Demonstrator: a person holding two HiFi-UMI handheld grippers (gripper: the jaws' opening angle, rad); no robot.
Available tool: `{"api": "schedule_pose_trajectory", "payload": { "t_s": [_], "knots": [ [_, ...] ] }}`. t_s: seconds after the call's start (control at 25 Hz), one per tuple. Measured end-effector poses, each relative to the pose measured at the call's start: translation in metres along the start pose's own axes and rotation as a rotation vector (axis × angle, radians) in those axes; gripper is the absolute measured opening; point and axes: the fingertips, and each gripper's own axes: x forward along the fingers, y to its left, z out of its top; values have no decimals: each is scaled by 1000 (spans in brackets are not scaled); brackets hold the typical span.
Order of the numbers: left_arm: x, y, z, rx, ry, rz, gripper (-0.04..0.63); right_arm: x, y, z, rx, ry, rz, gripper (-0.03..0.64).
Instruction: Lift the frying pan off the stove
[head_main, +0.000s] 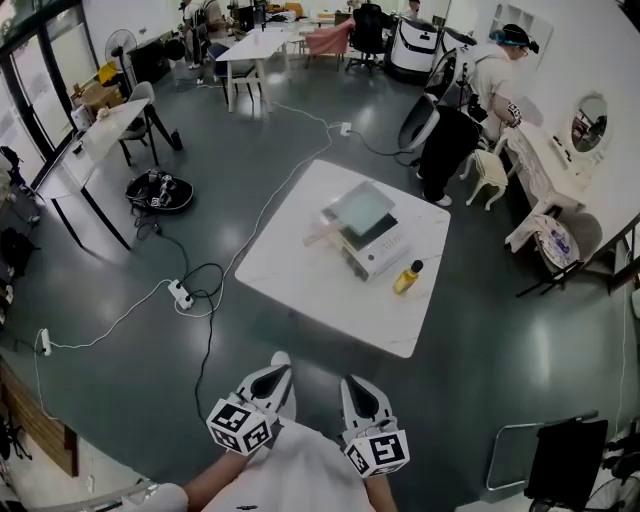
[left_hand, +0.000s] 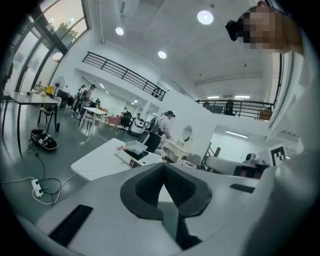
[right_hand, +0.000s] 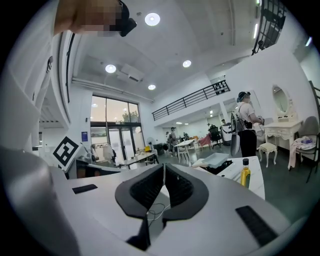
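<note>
Head view: both grippers sit low by my body, well apart from the table (head_main: 290, 275). The left gripper (head_main: 280, 362) and right gripper (head_main: 352, 385) both have their jaws together, with nothing in them. The frying pan (head_main: 360, 207) lies ahead and slightly right, on the stove (head_main: 378, 252) near the table's middle. Its wooden handle (head_main: 320, 236) runs out toward the table's left edge, so I judge the left gripper has the better line. The pan looks empty. A bottle (head_main: 407, 277) of yellow liquid stands by the near right edge.

Left gripper view: left gripper (left_hand: 164, 182) closed and empty; the pan (left_hand: 136, 146) is far ahead and left of the jaws.

Right gripper view: right gripper (right_hand: 164, 175) closed and empty; the pan (right_hand: 216, 160) is ahead to the right, with the bottle (right_hand: 245, 173) nearer.
</note>
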Motion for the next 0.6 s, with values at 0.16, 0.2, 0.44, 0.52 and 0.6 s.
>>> {"api": "schedule_pose_trajectory", "payload": {
  "t_s": [0.16,0.2,0.44,0.52,0.6],
  "knots": [
    [33,36,23,-9,10,-26,2,48,-17,3,18,15,-41,2],
    [40,45,30,-11,12,-34,2,61,-19,6,21,11,-44,2],
    [84,100,79,-17,27,-88,2,149,-31,26,21,21,-67,2],
    [98,120,96,-13,26,-106,2,180,-35,32,16,15,-72,2],
    [112,143,110,-16,27,-119,2,210,-38,36,13,12,-77,2]
  ]
}}
